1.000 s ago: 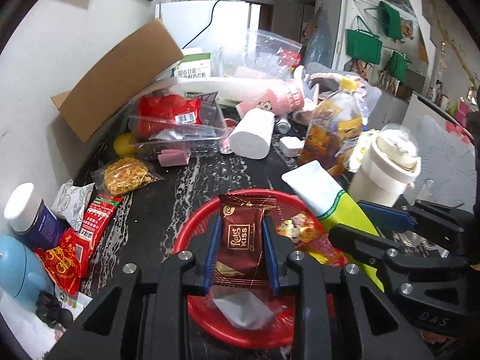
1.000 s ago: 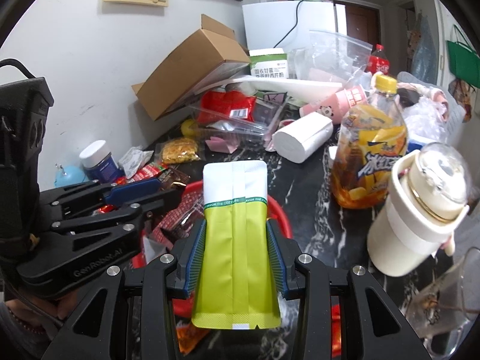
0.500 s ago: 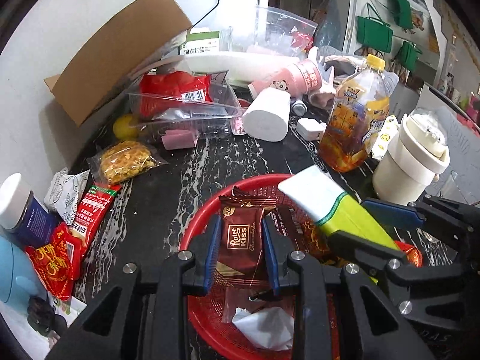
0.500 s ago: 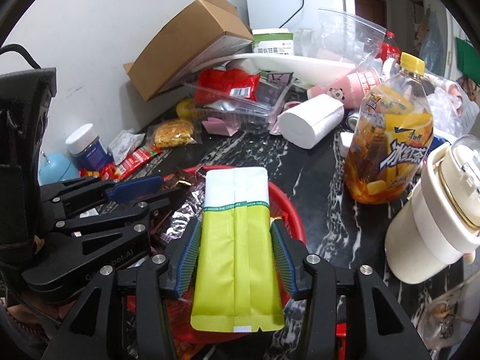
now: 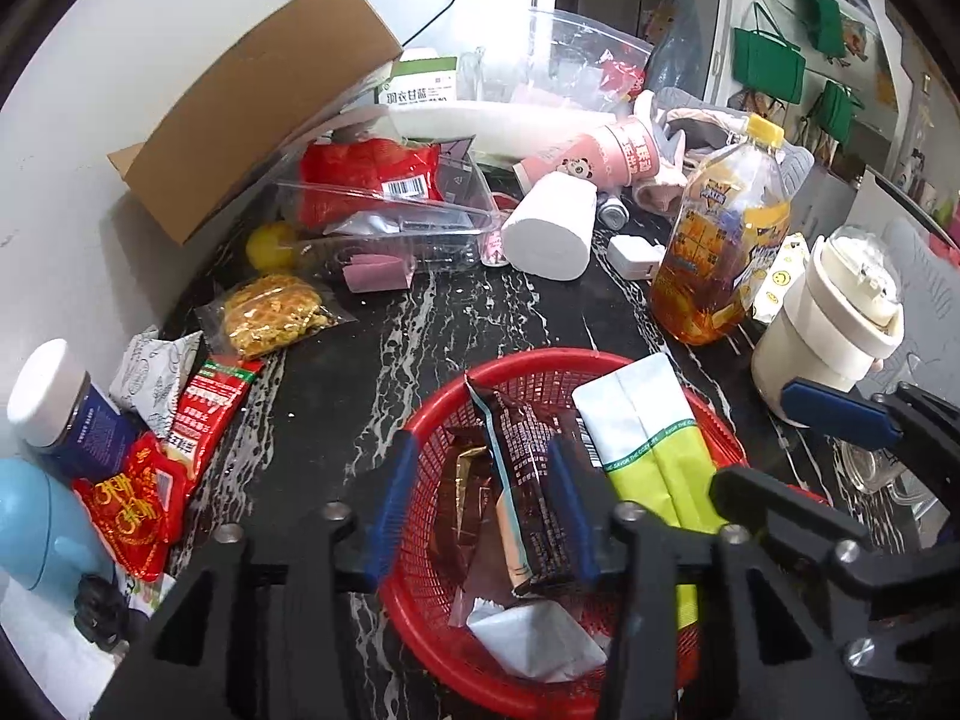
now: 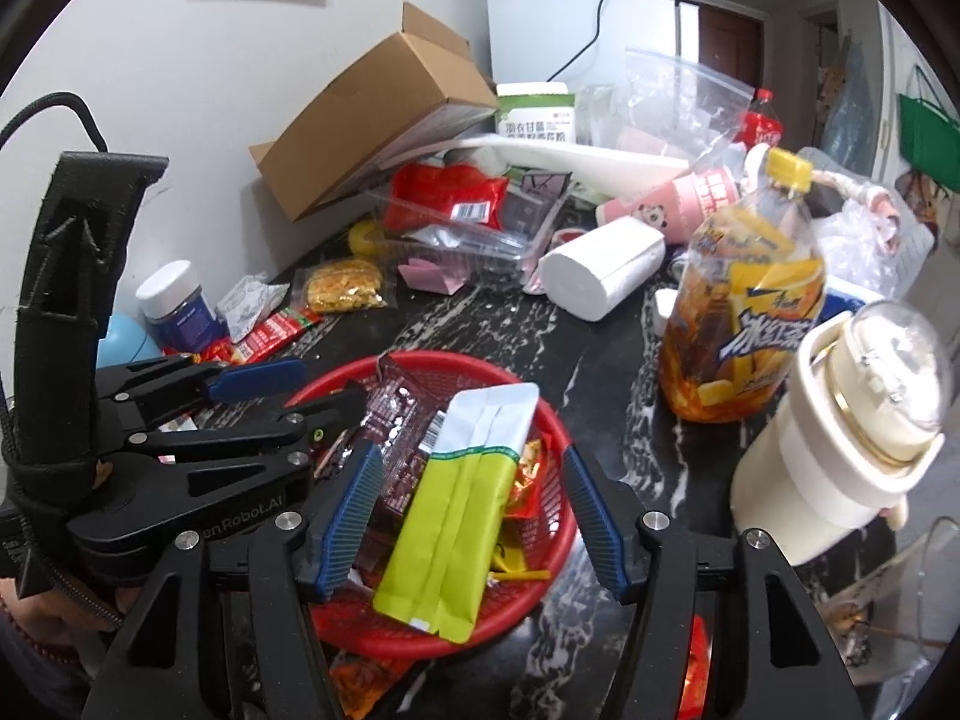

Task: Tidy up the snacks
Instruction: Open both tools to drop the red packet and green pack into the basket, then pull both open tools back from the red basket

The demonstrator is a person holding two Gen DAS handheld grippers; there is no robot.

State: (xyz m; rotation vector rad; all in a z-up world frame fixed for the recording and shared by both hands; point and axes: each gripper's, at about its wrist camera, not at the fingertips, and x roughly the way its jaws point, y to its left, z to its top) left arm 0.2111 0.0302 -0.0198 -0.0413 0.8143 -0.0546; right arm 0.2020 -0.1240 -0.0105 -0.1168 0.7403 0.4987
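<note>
A red mesh basket (image 5: 540, 357) (image 6: 420, 360) sits on the black marble table and holds several snack packets. My left gripper (image 5: 480, 504) hovers over it with its jaws opening. A brown chocolate packet (image 5: 522, 480) lies loose and tilted between them, back side up, close to the right pad. My right gripper (image 6: 471, 516) is also opening. The green-and-white pouch (image 6: 456, 510) (image 5: 654, 438) rests slanted in the basket between its pads, which do not touch it. The left gripper (image 6: 327, 387) shows at the left of the right wrist view.
An iced-tea bottle (image 6: 744, 312) and a cream lidded cup (image 6: 852, 450) stand right of the basket. A paper roll (image 5: 549, 228), a clear tray and a cardboard box (image 5: 258, 102) lie behind. Loose snacks, a waffle packet (image 5: 270, 312) and red sachets (image 5: 204, 414), sit at the left by a blue jar (image 5: 60, 402).
Both grippers spread their jaws. The chocolate packet slipped out of the left one and the green pouch out of the right one, and both now lie in the red basket.
</note>
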